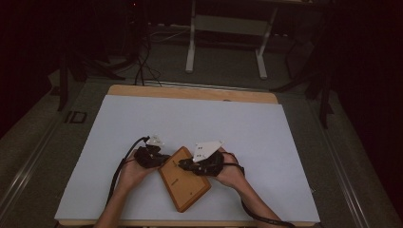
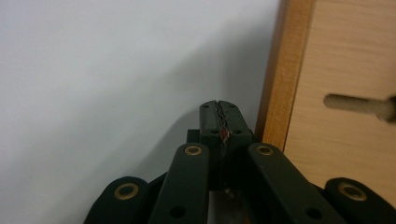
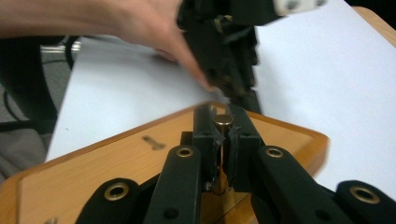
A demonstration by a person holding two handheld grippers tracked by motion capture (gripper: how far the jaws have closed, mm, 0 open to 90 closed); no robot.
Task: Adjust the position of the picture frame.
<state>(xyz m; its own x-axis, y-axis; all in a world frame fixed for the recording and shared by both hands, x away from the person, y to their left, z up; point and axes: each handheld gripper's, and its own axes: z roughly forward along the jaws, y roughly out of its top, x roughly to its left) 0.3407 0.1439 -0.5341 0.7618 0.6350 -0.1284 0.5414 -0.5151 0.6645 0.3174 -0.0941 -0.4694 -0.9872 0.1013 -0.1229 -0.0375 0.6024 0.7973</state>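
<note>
A flat wooden board (image 1: 184, 182) with a raised rim lies at an angle near the table's front edge. My left gripper (image 1: 161, 158) sits at the board's left edge, held by a hand. In the left gripper view its jaws (image 2: 219, 106) are shut, tips on the white surface right beside the board's rim (image 2: 279, 70). My right gripper (image 1: 184, 165) is over the board's upper part. In the right gripper view it (image 3: 223, 111) is shut on a small brass peg (image 3: 223, 120) standing upright above the wooden board (image 3: 116, 158). The left gripper (image 3: 229, 51) and its hand are just beyond.
A white mat (image 1: 190, 123) covers the wooden table (image 1: 190, 91). A pale slot-shaped mark (image 2: 359, 105) shows on the board's face. A white-legged desk (image 1: 225, 42) and cables (image 1: 142, 61) stand on the floor beyond the table's far edge.
</note>
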